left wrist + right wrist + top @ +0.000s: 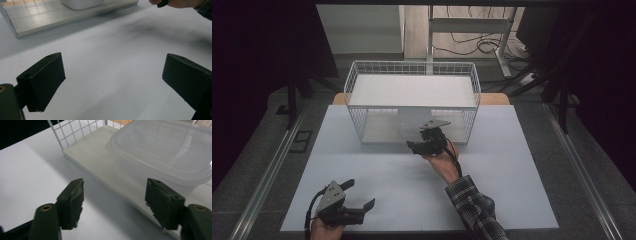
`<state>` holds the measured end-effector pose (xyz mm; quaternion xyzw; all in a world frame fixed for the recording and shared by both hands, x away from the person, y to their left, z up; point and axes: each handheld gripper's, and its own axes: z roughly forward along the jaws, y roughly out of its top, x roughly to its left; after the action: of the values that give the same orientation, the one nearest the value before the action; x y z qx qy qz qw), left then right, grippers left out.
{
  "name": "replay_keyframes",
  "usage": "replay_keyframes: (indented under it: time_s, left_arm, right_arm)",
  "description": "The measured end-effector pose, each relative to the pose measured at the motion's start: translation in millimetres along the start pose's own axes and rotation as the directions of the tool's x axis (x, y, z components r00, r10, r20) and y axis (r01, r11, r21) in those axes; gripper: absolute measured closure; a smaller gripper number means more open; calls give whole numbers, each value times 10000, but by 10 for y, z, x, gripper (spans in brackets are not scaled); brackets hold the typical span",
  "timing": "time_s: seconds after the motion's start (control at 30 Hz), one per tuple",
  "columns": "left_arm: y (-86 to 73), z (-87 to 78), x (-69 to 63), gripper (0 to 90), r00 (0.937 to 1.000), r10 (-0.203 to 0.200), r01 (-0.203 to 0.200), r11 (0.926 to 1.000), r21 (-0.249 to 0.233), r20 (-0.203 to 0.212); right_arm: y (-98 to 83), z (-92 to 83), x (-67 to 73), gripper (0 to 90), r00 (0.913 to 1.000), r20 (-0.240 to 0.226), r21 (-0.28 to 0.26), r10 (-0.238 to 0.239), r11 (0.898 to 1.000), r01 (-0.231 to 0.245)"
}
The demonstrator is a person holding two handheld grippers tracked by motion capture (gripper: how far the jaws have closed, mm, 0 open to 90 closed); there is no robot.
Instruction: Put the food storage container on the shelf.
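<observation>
Right gripper (428,140) is hovering at frame centre in the high view, fingers standing apart with nothing between them. The lidded plastic container (165,152) is sitting on the lower shelf of the white wire rack (357,80), just beyond those fingers. Left gripper (357,202) is resting lower left on the bench (512,190), fingers spread wide, empty.
</observation>
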<state>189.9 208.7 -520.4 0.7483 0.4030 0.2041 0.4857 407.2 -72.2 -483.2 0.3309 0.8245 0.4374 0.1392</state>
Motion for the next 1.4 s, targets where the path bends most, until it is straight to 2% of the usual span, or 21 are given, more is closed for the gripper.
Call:
replay_keyframes:
  time_s: [0.3, 0.57, 0.97, 1.4]
  left_arm:
    - [-8, 30, 18, 53, 9996, -97, 91, 9997, 242, 246]
    - [-9, 41, 15, 52, 9996, -159, 149, 9990, 430, 223]
    - [0, 40, 15, 48, 9992, -352, 337, 9972, 663, 215]
    - [-12, 69, 8, 37, 9998, -175, 163, 9964, 829, 137]
  right_arm:
    - [-40, -154, 48, 178, 9995, -250, -228, -195, 9996, 189]
    - [-116, -249, 71, 96, 9992, -344, -153, -223, 9996, 218]
    - [-261, -494, 79, 40, 9980, -631, -73, -102, 9999, 97]
    - [-421, -728, 144, 1, 9979, -595, -65, -241, 9997, 238]
